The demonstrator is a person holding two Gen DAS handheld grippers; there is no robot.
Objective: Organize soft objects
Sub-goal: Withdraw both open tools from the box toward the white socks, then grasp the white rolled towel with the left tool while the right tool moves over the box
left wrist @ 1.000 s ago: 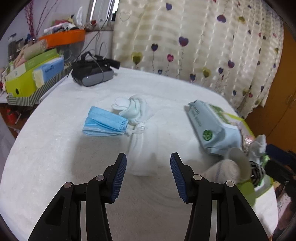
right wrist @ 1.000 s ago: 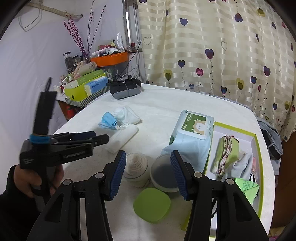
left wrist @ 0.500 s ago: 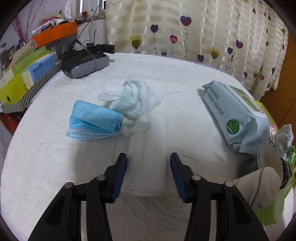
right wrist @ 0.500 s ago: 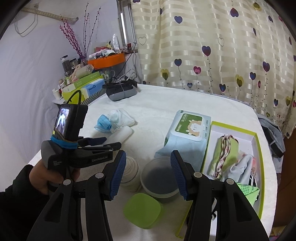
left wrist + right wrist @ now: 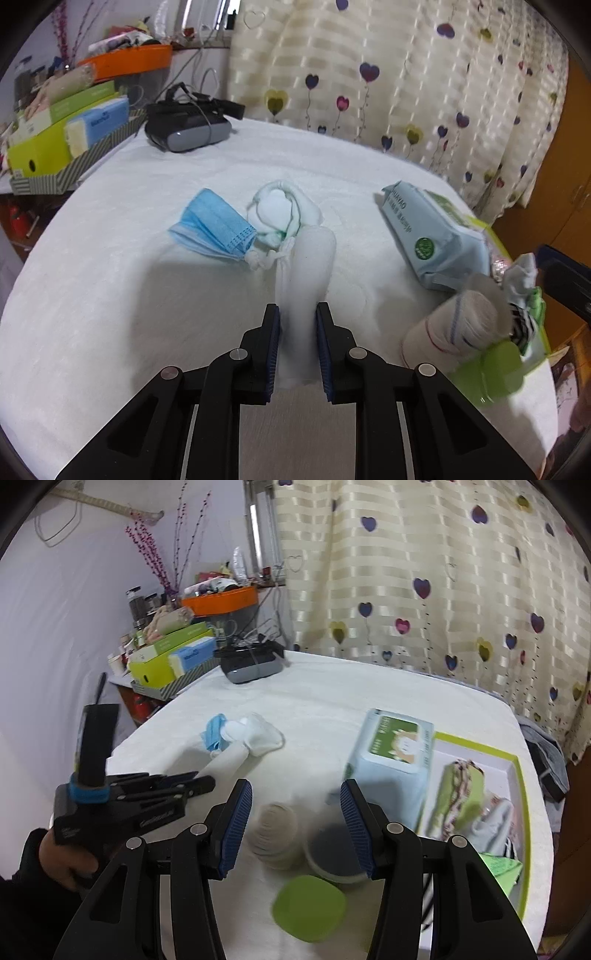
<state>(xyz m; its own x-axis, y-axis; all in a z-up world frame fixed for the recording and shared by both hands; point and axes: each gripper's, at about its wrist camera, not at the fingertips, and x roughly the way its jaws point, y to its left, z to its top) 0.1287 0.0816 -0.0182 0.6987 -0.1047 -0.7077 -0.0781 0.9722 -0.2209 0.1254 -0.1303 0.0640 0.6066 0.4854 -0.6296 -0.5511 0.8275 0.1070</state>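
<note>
My left gripper [image 5: 297,325] is shut on a rolled white towel [image 5: 308,269] and lifts its near end off the white tablecloth. The towel also shows in the right wrist view [image 5: 231,760]. Beyond it lie a blue face mask [image 5: 214,227] and a white cloth bundle [image 5: 284,214]. My right gripper [image 5: 297,825] is open and empty above a beige sock roll [image 5: 275,829] and a round container [image 5: 334,849] with its green lid [image 5: 310,908] beside it. A green-rimmed tray [image 5: 519,794] at the right holds folded cloths.
A pack of wet wipes [image 5: 393,751] lies beside the tray. A grey VR headset [image 5: 184,127] sits at the back of the table. Boxes and an orange tray [image 5: 125,66] crowd a side shelf at the left. A heart-print curtain hangs behind.
My left gripper closed on the rolled towel and raised its near end. My right gripper stayed open and shifted slightly over the sock roll and container.
</note>
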